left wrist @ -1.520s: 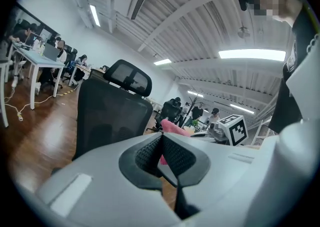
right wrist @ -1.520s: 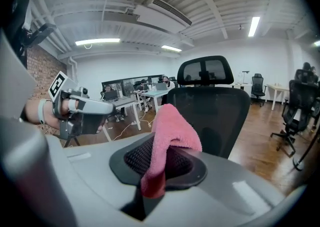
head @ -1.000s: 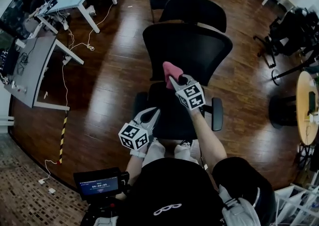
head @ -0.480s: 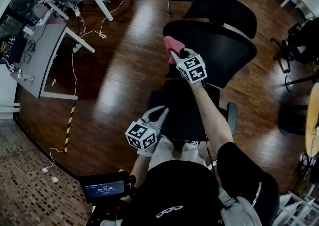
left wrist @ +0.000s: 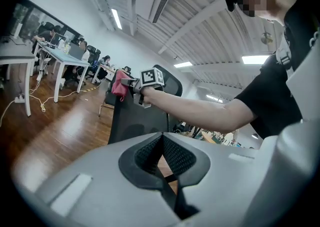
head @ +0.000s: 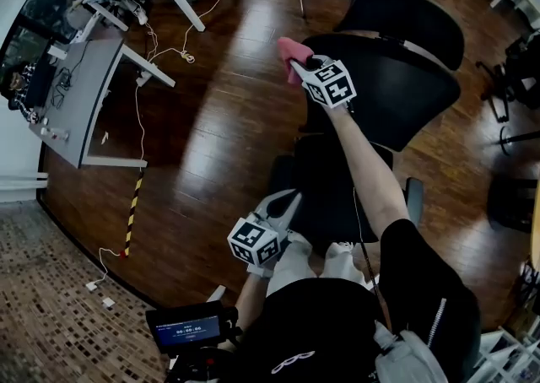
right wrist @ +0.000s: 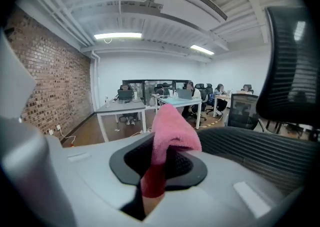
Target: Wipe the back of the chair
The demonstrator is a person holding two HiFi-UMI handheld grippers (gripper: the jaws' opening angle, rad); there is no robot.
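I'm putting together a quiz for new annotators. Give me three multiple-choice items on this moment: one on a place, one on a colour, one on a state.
1. Where is the cloth?
A. On the seat.
B. At the upper edge of the chair back.
C. On the floor.

2. What colour is the cloth?
A. Green.
B. White.
C. Pink.

3. How does the left hand-held gripper stand?
A. Jaws together, empty.
B. Shut on the cloth.
C. Clamped on an armrest.

Key:
1 B: the right hand-held gripper holds it at that edge.
2 C: it is pink in both the head view and the right gripper view.
3 A: the left gripper view shows the jaws meeting with nothing between them.
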